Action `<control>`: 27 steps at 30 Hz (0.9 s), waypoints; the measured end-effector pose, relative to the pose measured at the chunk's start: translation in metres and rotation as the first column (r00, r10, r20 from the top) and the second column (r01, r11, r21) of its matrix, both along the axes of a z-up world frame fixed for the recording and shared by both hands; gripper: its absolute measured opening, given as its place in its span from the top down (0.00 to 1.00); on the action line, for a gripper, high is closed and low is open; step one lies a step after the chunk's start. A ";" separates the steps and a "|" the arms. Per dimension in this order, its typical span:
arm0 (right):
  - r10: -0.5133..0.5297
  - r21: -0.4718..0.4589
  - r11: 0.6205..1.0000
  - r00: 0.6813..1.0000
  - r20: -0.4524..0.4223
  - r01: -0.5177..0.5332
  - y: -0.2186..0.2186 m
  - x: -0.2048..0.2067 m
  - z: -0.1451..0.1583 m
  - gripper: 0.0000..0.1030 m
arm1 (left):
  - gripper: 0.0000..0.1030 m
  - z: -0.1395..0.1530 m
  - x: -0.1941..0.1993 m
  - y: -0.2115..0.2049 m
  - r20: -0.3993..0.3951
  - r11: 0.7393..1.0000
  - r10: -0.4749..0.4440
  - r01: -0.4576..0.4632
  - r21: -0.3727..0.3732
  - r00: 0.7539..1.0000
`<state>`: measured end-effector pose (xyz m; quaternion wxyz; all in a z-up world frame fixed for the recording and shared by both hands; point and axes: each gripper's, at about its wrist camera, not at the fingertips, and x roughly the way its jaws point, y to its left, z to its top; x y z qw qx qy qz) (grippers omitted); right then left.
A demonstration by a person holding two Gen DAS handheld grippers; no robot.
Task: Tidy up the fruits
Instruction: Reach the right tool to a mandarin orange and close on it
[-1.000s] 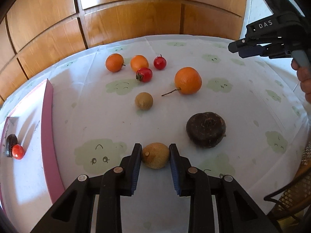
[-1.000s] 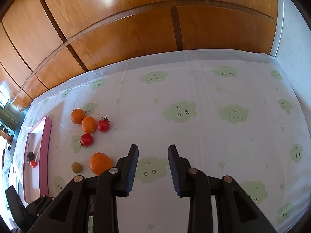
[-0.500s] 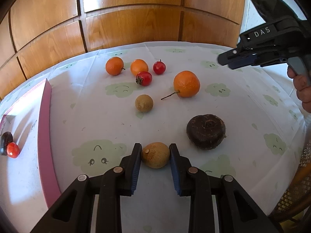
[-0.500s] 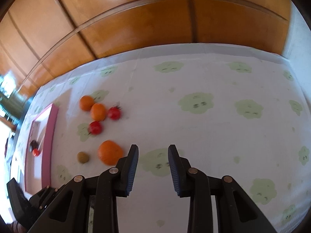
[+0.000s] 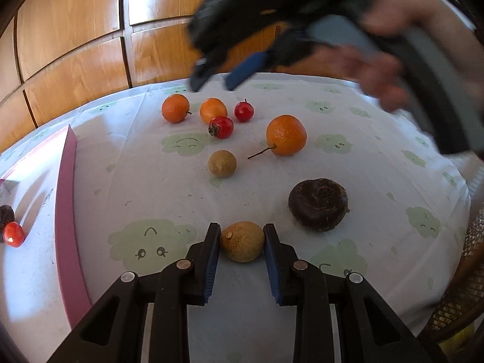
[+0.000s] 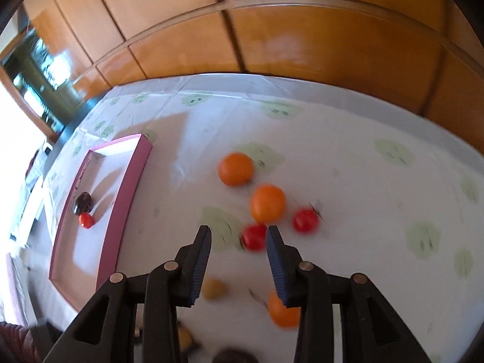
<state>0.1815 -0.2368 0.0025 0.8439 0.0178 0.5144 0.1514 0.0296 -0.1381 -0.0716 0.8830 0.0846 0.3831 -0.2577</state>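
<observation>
One tan round fruit (image 5: 241, 245) sits clamped between the blue pads of the left gripper (image 5: 241, 243), low over the tablecloth (image 5: 378, 187) at the near edge. Just to its right and a little farther off lies a dark brown wrinkled fruit (image 5: 317, 204). Beyond them rests a smaller tan fruit (image 5: 221, 163), then a large orange with a stem (image 5: 286, 135) to the right. At the far side cluster two small oranges (image 5: 175, 108) and two red fruits (image 5: 221, 127), close together.

Off to the left stands a pink-walled tray (image 5: 65, 199), holding a small red fruit (image 5: 13, 234) touching a dark one (image 5: 6, 213).

Above the far cluster, blurred, hangs the right gripper (image 6: 238, 239), gripped by a hand (image 5: 387, 45). Its jaws stand apart with nothing between them; in its own view one red fruit shows through the gap on the cloth below. Wooden panels (image 5: 90, 30) back the table.
</observation>
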 end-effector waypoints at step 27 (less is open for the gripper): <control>0.007 -0.118 0.993 0.999 0.048 -0.001 0.002 0.033 0.007 0.62 | 0.72 -0.002 0.000 0.000 0.003 1.000 -0.011 0.011 -0.020 1.000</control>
